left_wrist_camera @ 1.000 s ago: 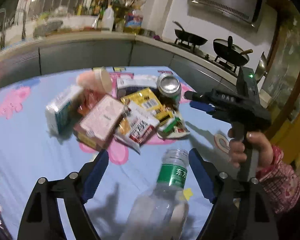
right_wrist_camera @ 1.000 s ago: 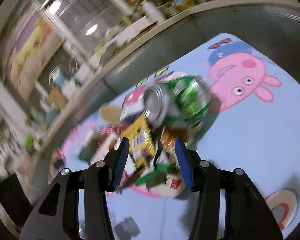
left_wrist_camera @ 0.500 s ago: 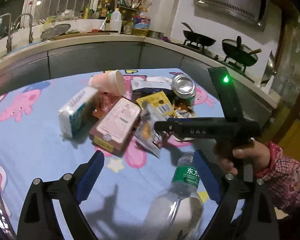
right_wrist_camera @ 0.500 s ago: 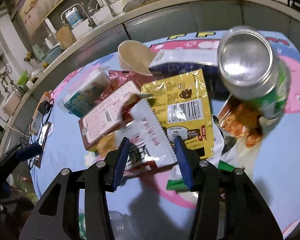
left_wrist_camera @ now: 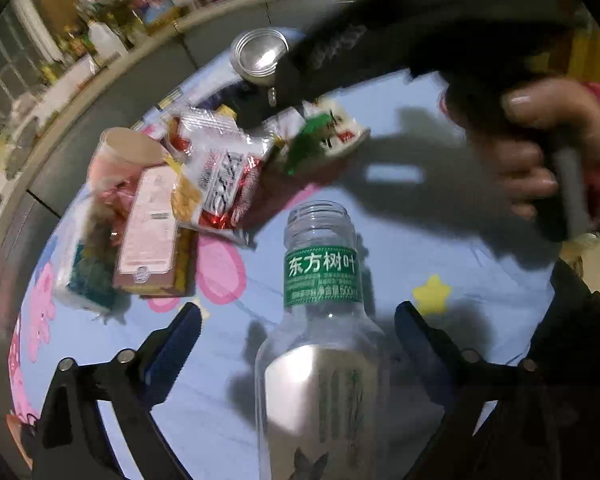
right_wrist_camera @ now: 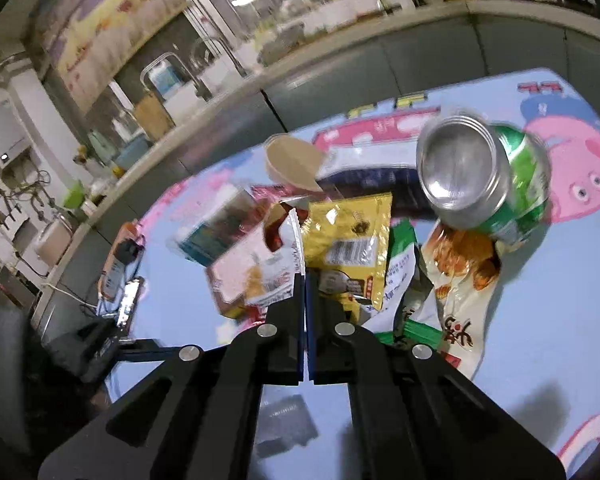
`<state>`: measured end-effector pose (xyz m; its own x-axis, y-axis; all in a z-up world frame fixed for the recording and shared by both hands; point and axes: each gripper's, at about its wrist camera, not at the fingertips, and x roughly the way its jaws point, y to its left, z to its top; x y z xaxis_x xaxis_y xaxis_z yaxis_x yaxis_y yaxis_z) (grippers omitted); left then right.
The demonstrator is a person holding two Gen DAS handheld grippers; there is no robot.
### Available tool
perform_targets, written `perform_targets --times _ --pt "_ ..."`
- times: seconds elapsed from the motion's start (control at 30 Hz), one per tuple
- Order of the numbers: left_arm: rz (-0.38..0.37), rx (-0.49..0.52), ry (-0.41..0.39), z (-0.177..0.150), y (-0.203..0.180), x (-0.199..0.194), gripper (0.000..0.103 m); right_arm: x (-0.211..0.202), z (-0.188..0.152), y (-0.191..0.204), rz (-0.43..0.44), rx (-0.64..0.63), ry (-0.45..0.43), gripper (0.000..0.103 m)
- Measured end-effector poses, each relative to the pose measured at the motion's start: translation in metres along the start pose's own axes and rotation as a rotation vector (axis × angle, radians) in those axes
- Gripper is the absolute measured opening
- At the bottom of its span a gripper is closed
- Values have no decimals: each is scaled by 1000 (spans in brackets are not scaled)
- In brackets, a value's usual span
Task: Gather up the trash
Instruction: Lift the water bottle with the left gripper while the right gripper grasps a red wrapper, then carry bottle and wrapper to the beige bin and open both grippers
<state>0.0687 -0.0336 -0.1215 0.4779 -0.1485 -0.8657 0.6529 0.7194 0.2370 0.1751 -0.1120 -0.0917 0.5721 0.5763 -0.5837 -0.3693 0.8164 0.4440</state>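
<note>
A pile of trash lies on the blue cartoon tablecloth [left_wrist_camera: 440, 240]: a green can [right_wrist_camera: 484, 178], a yellow wrapper [right_wrist_camera: 346, 236], a white and red snack wrapper [left_wrist_camera: 224, 176], a pink box [left_wrist_camera: 148, 228], a tissue pack [left_wrist_camera: 88, 276] and a paper cup [right_wrist_camera: 294, 160]. My left gripper [left_wrist_camera: 296, 336] is open, its fingers either side of a clear empty bottle [left_wrist_camera: 324, 344] with a green label. My right gripper [right_wrist_camera: 304, 284] is shut at the near edge of the white and red wrapper [right_wrist_camera: 260, 268]; whether it pinches the wrapper is unclear. The right gripper body [left_wrist_camera: 440, 28] fills the top of the left wrist view.
A kitchen counter [right_wrist_camera: 340, 56] with a sink, bottles and jars runs behind the table. A phone and a remote [right_wrist_camera: 120, 280] lie at the table's left end. An orange snack bag [right_wrist_camera: 456, 280] lies below the can.
My right gripper has shut and come down to the wrappers at the pile's near edge. My left gripper has tilted and moved closer around the bottle.
</note>
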Motion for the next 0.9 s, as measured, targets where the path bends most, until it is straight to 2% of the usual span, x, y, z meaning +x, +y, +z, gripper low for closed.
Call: perform_targets --times 0.03,0.1,0.13,0.17,0.27,0.37,0.47,0.6,0.7,0.8,0.9 --pt "-20 -13 42 8 3 6 90 -7 0 1 1 -5 -14 0" --pt "-68 -38 105 20 9 16 71 -23 0 2 3 -6 -48 0" --pt "-92 -40 132 24 10 22 49 -31 -1 0 1 -2 -65 0" --pt "-126 -43 166 28 11 29 41 -42 -2 -4 -2 8 -90 0" --pt "-146 -51 163 33 16 34 40 -72 -5 -20 -2 56 -142 0" --pt "-158 -86 135 34 26 24 40 -101 -10 -41 5 112 -181 0" --pt "-204 -147 64 39 42 -1 40 -124 -14 -57 -11 145 -220 0" --pt "-264 -212 -39 57 59 -31 40 -158 -15 -81 -97 159 -288 0" --pt "-295 -215 -115 90 47 -39 40 -186 -16 -110 -170 199 -342 0" --pt "-335 -178 -186 140 29 -40 40 -217 -19 -143 -278 229 -405 0" --pt "-394 -135 -245 208 5 -29 40 -247 -26 -180 -376 278 -454 0"
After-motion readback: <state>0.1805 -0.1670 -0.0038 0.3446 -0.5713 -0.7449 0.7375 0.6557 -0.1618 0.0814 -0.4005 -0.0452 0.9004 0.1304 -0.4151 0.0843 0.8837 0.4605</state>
